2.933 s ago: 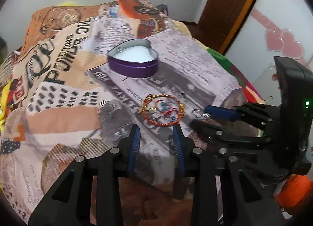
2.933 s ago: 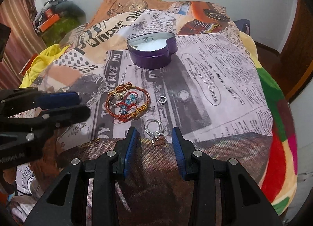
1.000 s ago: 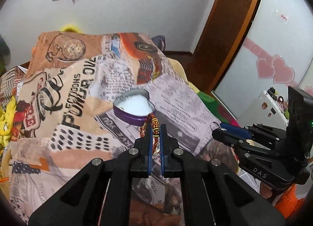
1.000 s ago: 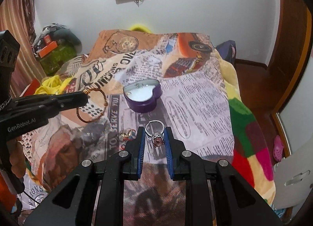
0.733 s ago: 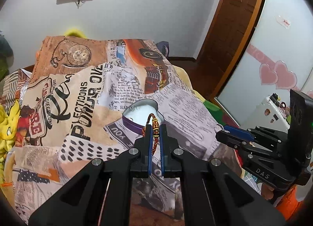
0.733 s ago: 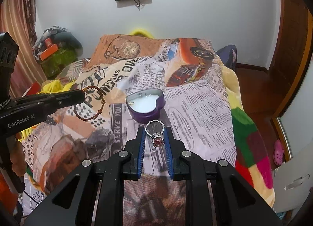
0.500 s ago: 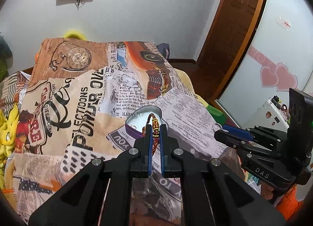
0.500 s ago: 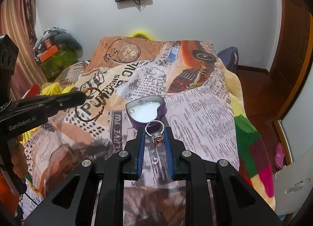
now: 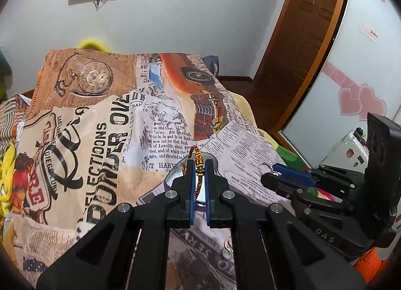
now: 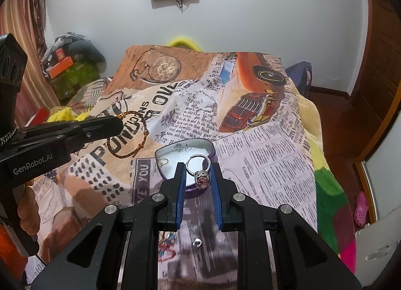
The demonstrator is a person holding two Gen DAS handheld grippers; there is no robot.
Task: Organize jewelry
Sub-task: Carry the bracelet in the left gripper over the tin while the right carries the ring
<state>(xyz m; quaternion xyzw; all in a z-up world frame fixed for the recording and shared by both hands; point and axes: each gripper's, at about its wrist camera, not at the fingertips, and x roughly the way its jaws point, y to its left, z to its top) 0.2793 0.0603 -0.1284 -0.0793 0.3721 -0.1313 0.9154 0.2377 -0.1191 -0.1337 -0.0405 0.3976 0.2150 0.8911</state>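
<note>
My left gripper (image 9: 198, 164) is clenched on a braided bracelet (image 9: 197, 164), brown and red cord with gold beads, which stands up between the 2 blue pads; from the right wrist camera the same bracelet (image 10: 127, 134) hangs as an open loop off the tip of that gripper (image 10: 117, 122), held clear above the blanket. My right gripper (image 10: 198, 172) is clamped on a silver ring (image 10: 199, 167) with a pink stone, the stone pinched between the pads and the band poking up past the fingertips.

Just beyond both sets of jaws sits the heart-shaped tin (image 10: 185, 149), purple-walled with a white lining, lid off. A few small pieces lie on that lining near its far and left edges, too small for me to name. In the left view the tin (image 9: 175, 177) is mostly hidden behind my fingers.

Below the right gripper, a small silver bead or ring (image 10: 197, 241) and a red-and-blue tangle of jewelry (image 10: 166, 247) rest on the blanket (image 10: 263, 144), which is printed with newspaper text, a pocket watch and an orange car. A hand (image 10: 28, 209) grips the left tool's handle at the frame edge.
</note>
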